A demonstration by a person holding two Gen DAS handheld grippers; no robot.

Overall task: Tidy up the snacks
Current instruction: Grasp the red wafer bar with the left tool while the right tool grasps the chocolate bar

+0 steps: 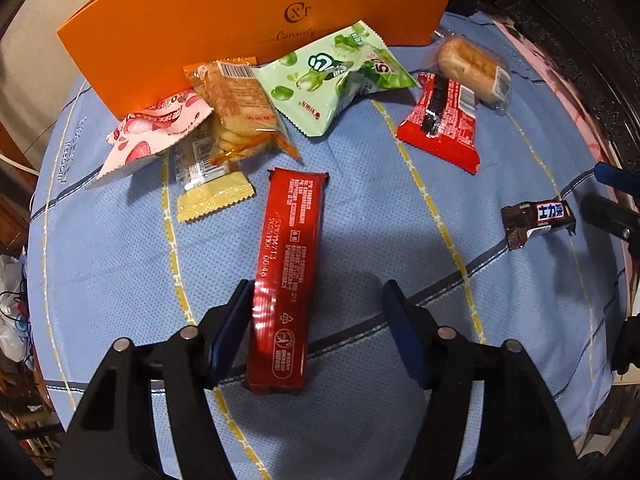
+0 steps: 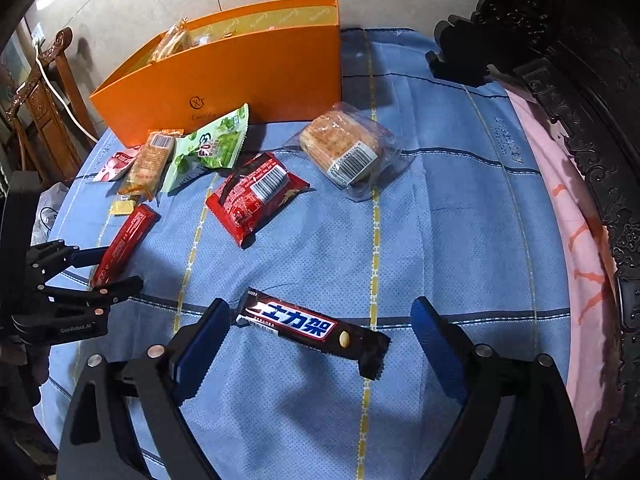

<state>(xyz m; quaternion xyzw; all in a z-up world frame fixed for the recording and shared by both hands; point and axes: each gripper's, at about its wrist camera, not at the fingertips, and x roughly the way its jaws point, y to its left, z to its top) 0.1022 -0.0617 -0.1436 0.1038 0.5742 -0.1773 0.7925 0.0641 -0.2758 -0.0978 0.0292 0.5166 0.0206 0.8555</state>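
Observation:
A long red snack bar [image 1: 288, 272] lies on the blue cloth between the fingers of my left gripper [image 1: 317, 286]. Its left pad rests against the bar's edge and the right pad stands clear of it, so the jaws are open. The right wrist view shows the same bar [image 2: 124, 244] inside the left gripper [image 2: 112, 270]. A dark chocolate bar [image 2: 312, 326] lies crosswise between the fingers of my right gripper [image 2: 320, 304], which is open with gaps on both sides. An orange box [image 2: 240, 76] stands at the back with some packs inside.
In front of the orange box [image 1: 240, 20] lie a green pack [image 1: 336, 76], a red packet [image 1: 444, 120], a clear-wrapped pastry [image 1: 472, 68], a biscuit pack [image 1: 240, 112], a pink pack [image 1: 152, 136] and a small yellow pack [image 1: 214, 198]. Dark carved furniture [image 2: 580, 80] borders the right side.

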